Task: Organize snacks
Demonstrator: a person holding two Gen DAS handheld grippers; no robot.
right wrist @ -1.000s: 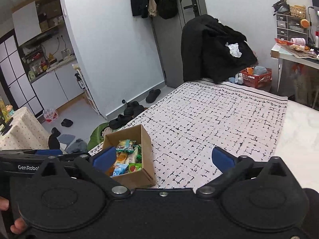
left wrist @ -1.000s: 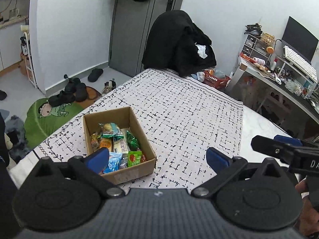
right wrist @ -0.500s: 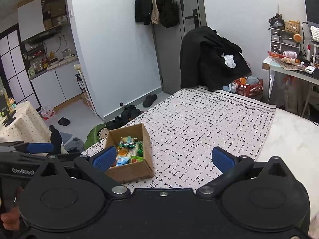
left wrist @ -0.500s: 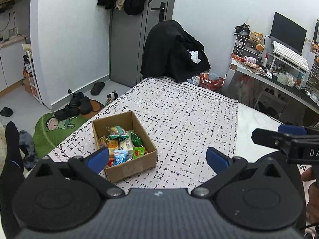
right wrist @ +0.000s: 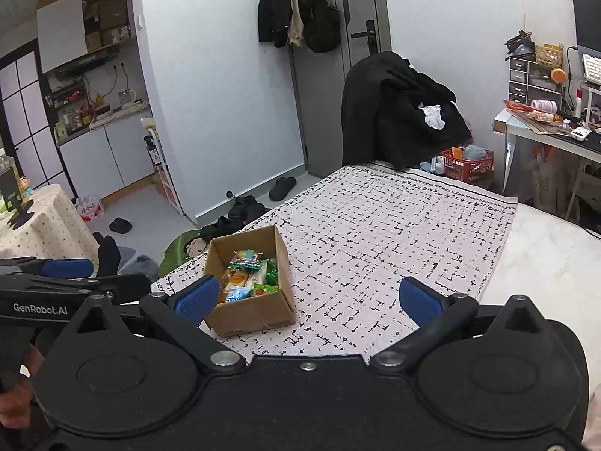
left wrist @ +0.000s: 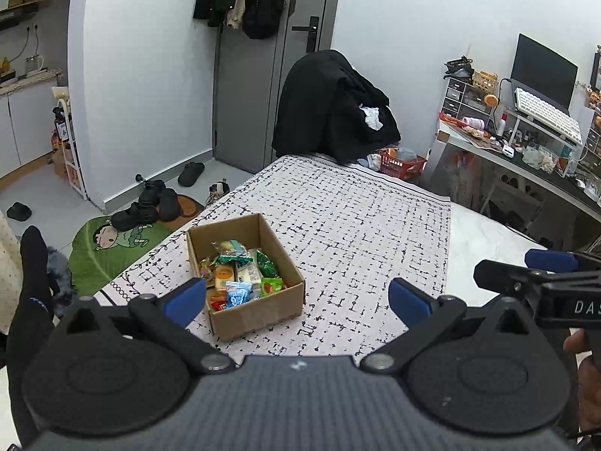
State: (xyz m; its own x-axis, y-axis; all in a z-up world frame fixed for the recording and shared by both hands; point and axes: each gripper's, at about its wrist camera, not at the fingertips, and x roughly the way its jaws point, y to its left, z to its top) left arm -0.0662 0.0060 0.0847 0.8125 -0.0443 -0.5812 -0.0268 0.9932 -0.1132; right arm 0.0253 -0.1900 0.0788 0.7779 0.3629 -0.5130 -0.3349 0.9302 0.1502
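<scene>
An open cardboard box (left wrist: pixel 259 310) stands on the patterned tablecloth (left wrist: pixel 349 225) near the table's front left corner. It holds several wrapped snacks (left wrist: pixel 240 274) in green, yellow, blue and red. The box also shows in the right wrist view (right wrist: pixel 249 314) with the snacks (right wrist: pixel 249 276) inside. My left gripper (left wrist: pixel 296 298) is open and empty, held back from and above the box. My right gripper (right wrist: pixel 308 298) is open and empty, also back from the box. Each gripper shows at the edge of the other's view.
A chair draped with black clothes (left wrist: pixel 334 112) stands at the table's far end. A cluttered desk (left wrist: pixel 526 150) with monitor and keyboard is at the right. Shoes and a green mat (left wrist: pixel 112 240) lie on the floor left of the table. A red basket (left wrist: pixel 402 161) sits by the desk.
Both grippers have pulled back and risen from the table, so the box looks smaller and farther. Both stay open and empty.
</scene>
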